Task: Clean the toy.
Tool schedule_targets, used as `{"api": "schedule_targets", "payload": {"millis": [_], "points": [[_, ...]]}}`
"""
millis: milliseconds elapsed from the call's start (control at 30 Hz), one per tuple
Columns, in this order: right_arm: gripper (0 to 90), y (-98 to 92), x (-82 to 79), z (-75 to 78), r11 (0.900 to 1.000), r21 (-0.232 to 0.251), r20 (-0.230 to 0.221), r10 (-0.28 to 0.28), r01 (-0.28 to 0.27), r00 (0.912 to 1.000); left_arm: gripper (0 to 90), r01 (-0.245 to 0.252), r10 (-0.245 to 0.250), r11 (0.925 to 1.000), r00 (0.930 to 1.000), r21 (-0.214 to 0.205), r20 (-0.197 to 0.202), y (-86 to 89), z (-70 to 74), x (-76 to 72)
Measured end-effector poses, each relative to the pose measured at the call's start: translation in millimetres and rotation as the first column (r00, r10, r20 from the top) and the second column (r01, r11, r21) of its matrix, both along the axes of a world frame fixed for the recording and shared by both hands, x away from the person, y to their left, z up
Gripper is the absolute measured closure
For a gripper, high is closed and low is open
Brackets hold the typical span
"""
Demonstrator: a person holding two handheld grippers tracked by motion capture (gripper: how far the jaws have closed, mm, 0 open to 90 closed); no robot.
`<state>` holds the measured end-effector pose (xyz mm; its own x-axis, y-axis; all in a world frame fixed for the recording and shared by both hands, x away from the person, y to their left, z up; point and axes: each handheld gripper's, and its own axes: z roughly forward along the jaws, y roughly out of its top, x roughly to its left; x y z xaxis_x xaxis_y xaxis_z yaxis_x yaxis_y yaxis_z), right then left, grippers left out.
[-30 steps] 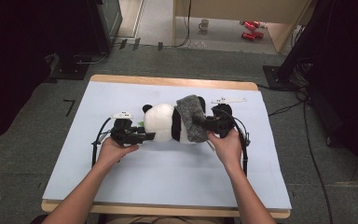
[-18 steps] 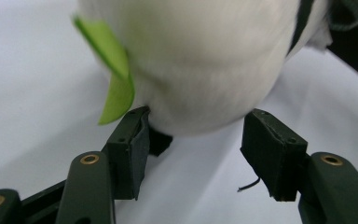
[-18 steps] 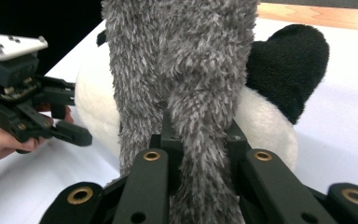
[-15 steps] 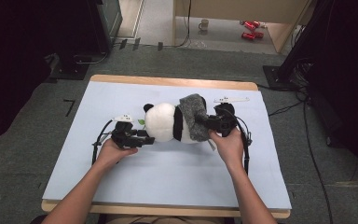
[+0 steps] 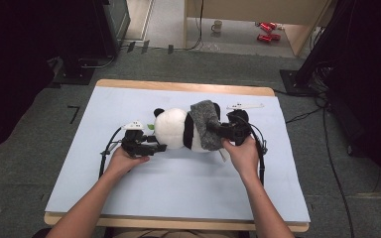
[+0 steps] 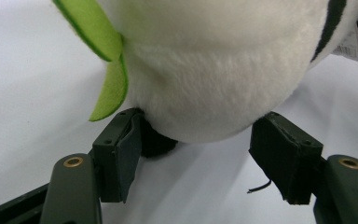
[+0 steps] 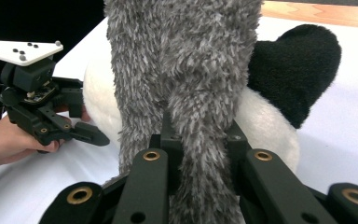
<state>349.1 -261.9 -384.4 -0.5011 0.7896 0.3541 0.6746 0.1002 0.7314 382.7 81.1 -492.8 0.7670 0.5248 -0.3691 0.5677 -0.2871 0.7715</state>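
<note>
Partly hidden: panda (image 5: 176, 130) body under grey cloth (image 5: 206, 124); right tool (image 7: 198, 140) tips buried.

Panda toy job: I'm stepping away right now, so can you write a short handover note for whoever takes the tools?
Left tool: jaws have just been opening; they stand either side of the panda's head, not pinching it.
Right tool: shut on the grey fuzzy cloth.
Panda plush lies mid-table on the white mat.
Done: cloth draped over the panda's body.
Left: probably finish pulling the cloth on, then let go.
</note>
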Motion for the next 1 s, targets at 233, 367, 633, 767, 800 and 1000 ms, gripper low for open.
{"api": "schedule_targets", "payload": {"millis": [233,367,633,767,800,1000], "points": [[77.7,0.5,0.0,0.1,1.0,0.001,0.005,-0.006,0.006,1.0,62.4,-0.001,0.001,1.0,1.0,-0.009,-0.001,-4.1,2.1,-2.3],[79.2,3.1,-3.3,7.3,0.9996,0.027,0.007,-0.006,0.006,1.0,73.0,-0.009,0.009,1.0,0.9999,0.003,-0.008,-7.4,5.3,-5.0],[79.0,42.3,-7.3,10.5,0.9935,0.048,0.002,0.104,-0.104,0.9946,77.3,0.0,0.0,0.9999,1.0,0.011,-0.008,-21.0,15.8,-20.7],[78.8,68.1,-9.2,3.4,0.9829,0.079,-0.01,0.167,-0.166,0.9858,78.5,-0.018,0.018,0.9997,0.9992,-0.016,-0.035,-20.5,19.5,-28.2],[78.7,74.1,-10.1,1.8,0.981,0.078,-0.012,0.179,-0.178,0.9837,78.7,-0.024,0.023,0.9995,0.9988,-0.022,-0.043,-20.1,20.4,-29.7],[77.4,92.3,-8.3,-17.3,0.981,0.015,-0.013,0.193,-0.193,0.981,79.3,-0.042,0.039,0.9986,0.9953,-0.032,-0.088,-17.2,21.3,-34.4]]}}
